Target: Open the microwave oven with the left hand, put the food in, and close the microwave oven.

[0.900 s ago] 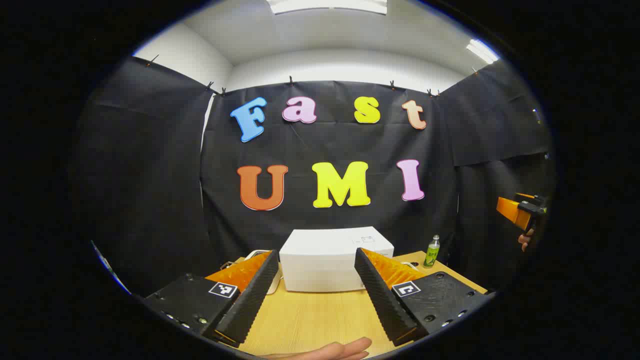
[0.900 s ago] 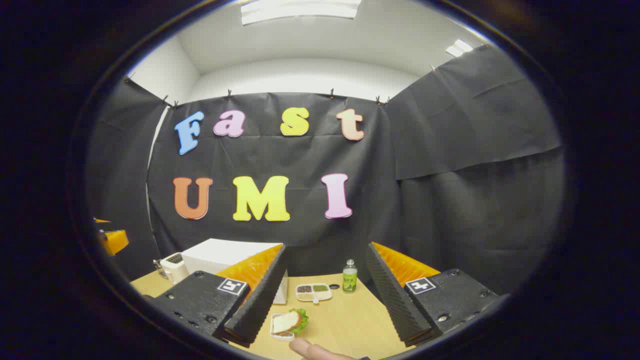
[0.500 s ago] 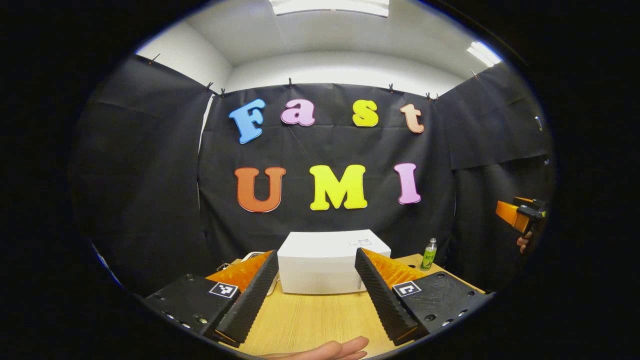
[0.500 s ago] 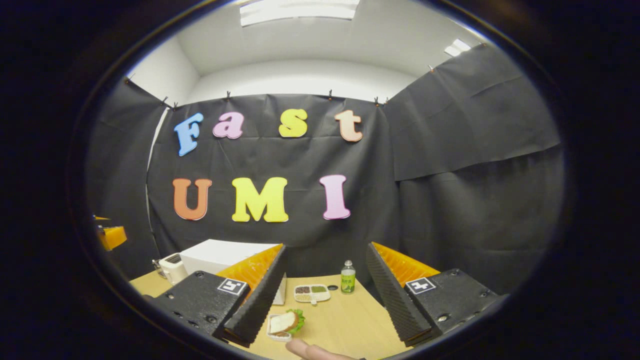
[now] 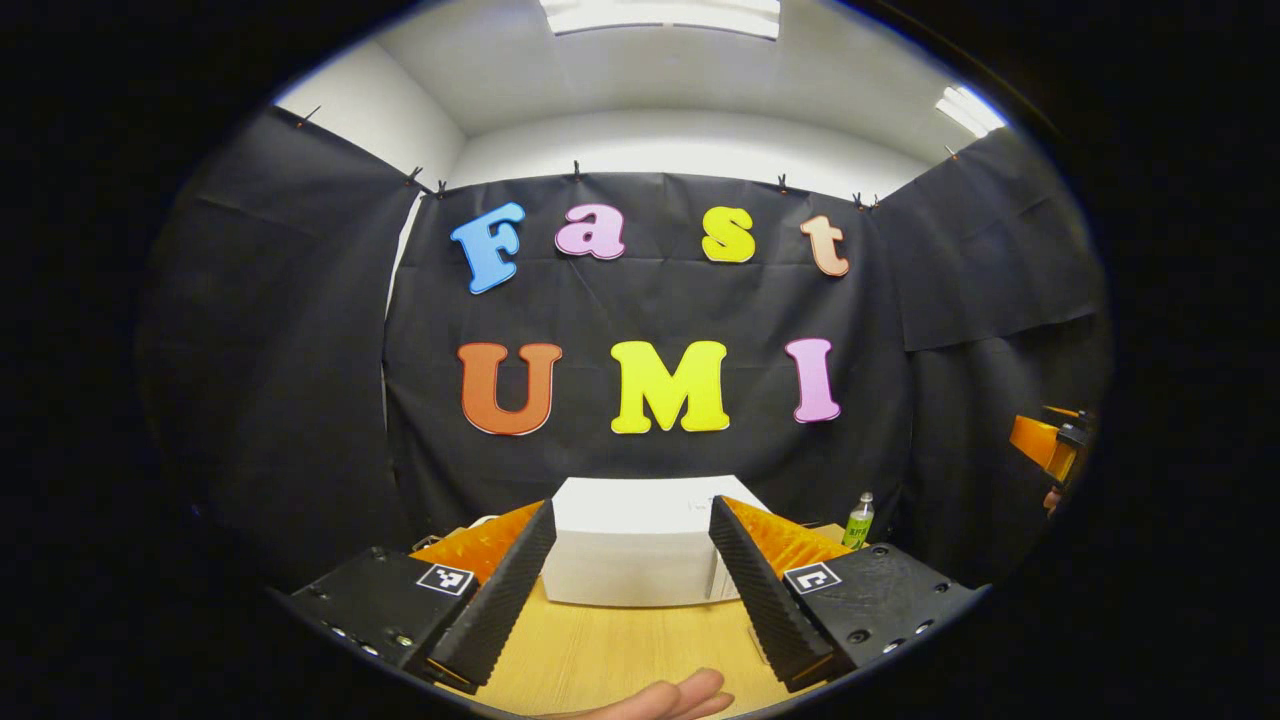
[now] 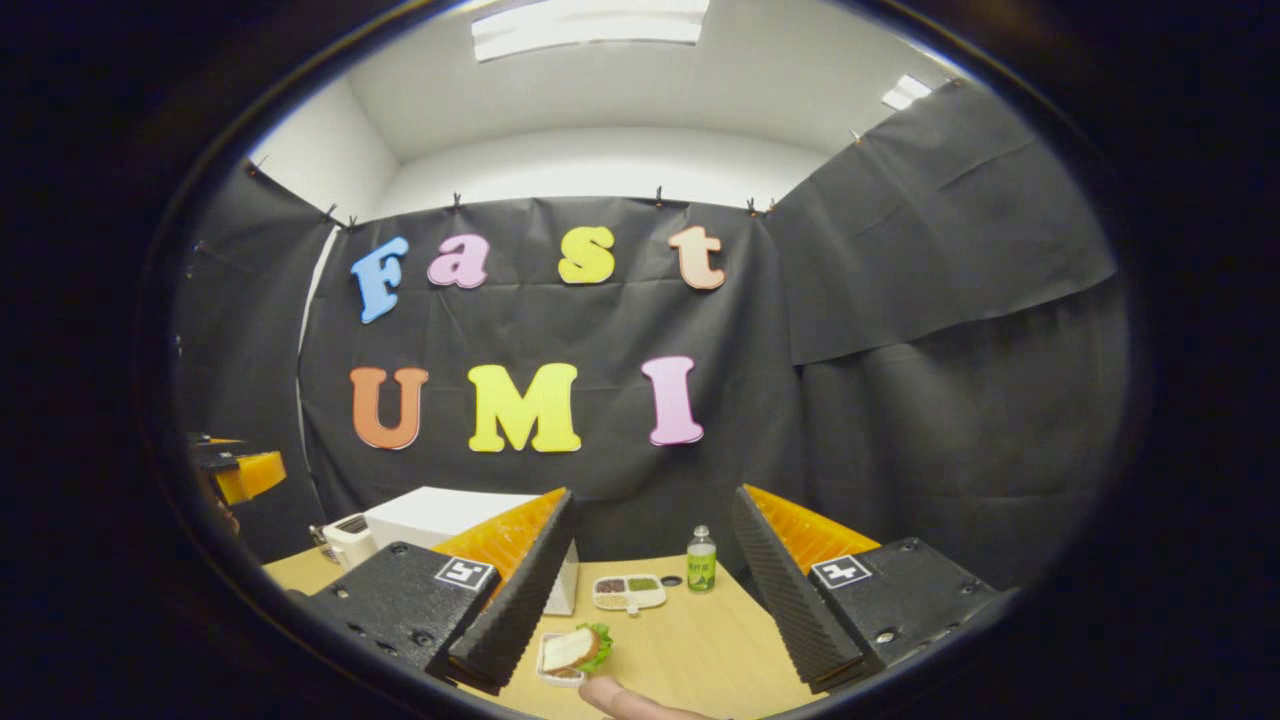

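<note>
Ahead, boxy white microwave (image 5: pixel 632 545) on woodgrain table (image 5: pixel 600 655).

left gripper (image 5: pixel 630 590) fingers apart, right gripper (image 6: pixel 645 600) likewise

We count one microwave oven (image 6: pixel 440 512), one sandwich (image 6: pixel 575 648), one bottle (image 6: pixel 701 559), one divided tray (image 6: pixel 628 592), one toaster (image 6: pixel 347 538).

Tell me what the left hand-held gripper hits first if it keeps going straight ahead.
Most likely the white microwave oven, which sits framed between the open left hand-held gripper fingers, door closed. Bare table lies between them; how far off cannot be judged.
</note>
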`<action>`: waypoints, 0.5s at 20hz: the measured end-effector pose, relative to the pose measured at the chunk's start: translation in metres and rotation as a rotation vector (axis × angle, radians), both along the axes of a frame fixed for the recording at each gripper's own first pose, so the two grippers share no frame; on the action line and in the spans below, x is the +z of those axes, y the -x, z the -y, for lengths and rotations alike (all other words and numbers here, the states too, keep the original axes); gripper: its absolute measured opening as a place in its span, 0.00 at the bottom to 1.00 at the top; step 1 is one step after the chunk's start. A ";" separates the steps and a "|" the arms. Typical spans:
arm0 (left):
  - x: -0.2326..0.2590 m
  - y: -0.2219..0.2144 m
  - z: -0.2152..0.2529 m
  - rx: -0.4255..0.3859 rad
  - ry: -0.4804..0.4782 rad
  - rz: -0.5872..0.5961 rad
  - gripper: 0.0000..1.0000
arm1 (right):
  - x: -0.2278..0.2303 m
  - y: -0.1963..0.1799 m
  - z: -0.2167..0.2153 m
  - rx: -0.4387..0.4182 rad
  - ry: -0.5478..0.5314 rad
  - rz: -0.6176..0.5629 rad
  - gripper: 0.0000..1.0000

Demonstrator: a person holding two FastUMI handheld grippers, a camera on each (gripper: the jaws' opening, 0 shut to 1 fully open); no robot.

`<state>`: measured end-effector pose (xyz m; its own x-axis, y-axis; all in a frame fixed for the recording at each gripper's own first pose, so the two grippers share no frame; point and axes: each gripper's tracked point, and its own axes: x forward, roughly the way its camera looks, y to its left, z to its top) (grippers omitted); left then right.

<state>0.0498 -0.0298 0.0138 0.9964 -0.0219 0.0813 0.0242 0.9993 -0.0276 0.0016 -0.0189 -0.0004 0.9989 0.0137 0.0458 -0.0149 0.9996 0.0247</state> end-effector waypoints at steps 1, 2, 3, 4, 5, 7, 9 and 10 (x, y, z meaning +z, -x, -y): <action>-0.001 -0.010 0.007 -0.007 0.005 0.010 0.96 | -0.001 -0.001 0.001 0.000 0.000 0.002 0.92; -0.001 -0.020 0.014 -0.009 0.010 0.022 0.96 | -0.002 -0.002 0.003 0.005 0.002 0.002 1.00; -0.005 -0.029 0.021 -0.013 0.011 0.022 0.96 | -0.004 -0.004 0.004 0.009 0.004 0.001 1.00; -0.010 -0.041 0.029 -0.024 0.009 0.013 0.96 | -0.005 -0.006 0.007 0.010 0.004 -0.002 1.00; -0.021 -0.053 0.037 -0.030 0.010 -0.005 0.96 | -0.007 -0.007 0.008 0.012 0.002 -0.004 1.00; -0.035 -0.077 0.053 -0.037 -0.006 -0.017 0.96 | -0.008 -0.013 0.011 0.017 -0.002 0.000 1.00; -0.059 -0.104 0.066 -0.028 -0.036 -0.040 0.96 | -0.010 -0.017 0.016 0.017 -0.006 0.006 0.92; -0.074 -0.117 0.071 -0.018 -0.049 -0.064 0.96 | -0.010 -0.020 0.017 0.024 -0.006 0.011 0.92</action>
<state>0.1672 -0.1005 -0.0602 0.9990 -0.0421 0.0158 0.0418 0.9989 0.0195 0.0221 -0.0358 -0.0102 0.9977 0.0372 0.0566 -0.0390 0.9988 0.0307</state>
